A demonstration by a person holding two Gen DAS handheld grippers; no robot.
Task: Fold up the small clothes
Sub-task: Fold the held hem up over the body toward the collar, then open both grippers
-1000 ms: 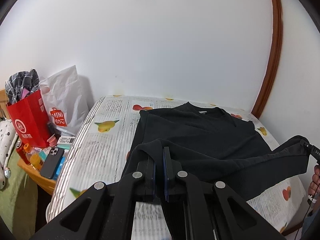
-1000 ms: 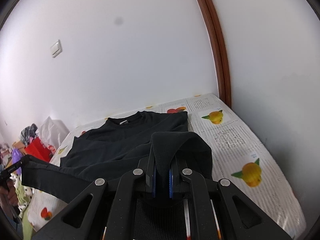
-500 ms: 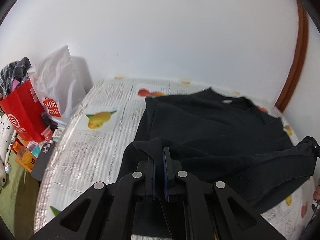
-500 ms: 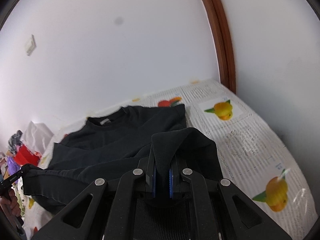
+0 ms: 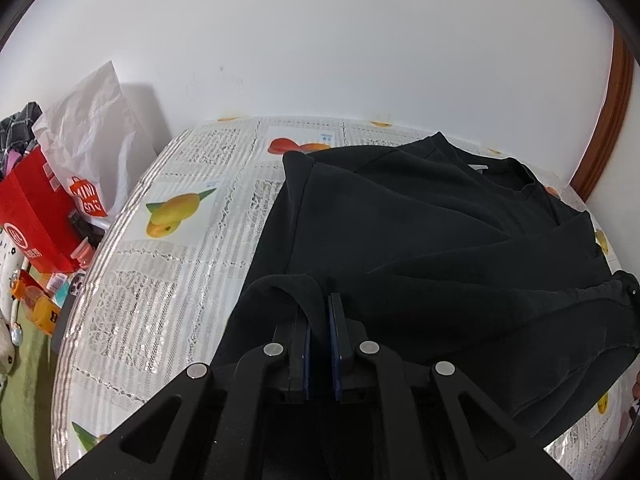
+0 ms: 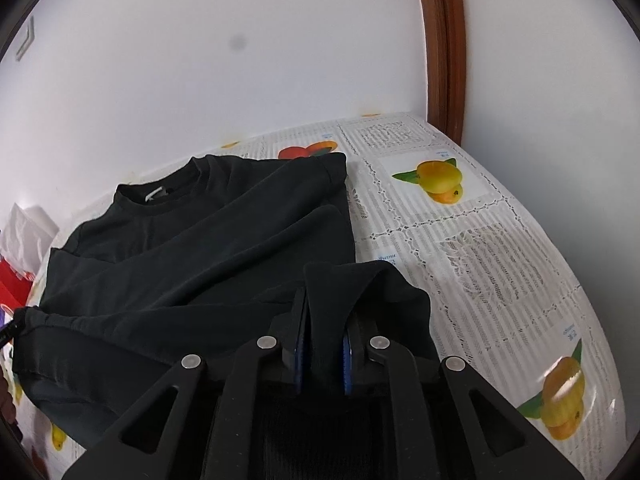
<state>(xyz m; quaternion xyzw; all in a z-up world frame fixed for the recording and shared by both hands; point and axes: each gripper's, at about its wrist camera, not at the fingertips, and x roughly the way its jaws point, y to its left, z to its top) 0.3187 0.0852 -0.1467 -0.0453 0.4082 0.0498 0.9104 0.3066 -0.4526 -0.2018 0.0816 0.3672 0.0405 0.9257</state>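
Shirt (image 5: 420,240), black, lies on bench (image 5: 168,264) with fruit-print cloth, centre of both frames. Collar sits toward the wall at the upper part of the frames, so the long axis runs from near edge to wall; sleeves look folded in over the body.

Step in hand: hem-to-collar fold, at the release. Hem is lifted and brought forward over the body, held at its two corners.

Left gripper (image 5: 318,344): near closed, just starting to part, hem corner pinched between the pads at lower centre of its view. Right gripper (image 6: 323,354): jaws opening, a fold of hem fabric standing between them; a small gap shows at the right pad, so the grip looks loosened. Right gripper also shows at the far right edge of the left view, left gripper at the far left edge of the right view, hem stretched between them.

Next move, as a judgement: finish opening both, let the hem drop flat onto the body, back off without dragging cloth. Folded edge should lie square to the long axis; hem sags in the middle, so a smoothing pass may be needed.

Bags (image 5: 60,200) and clutter sit at left of the left view, off the bench.
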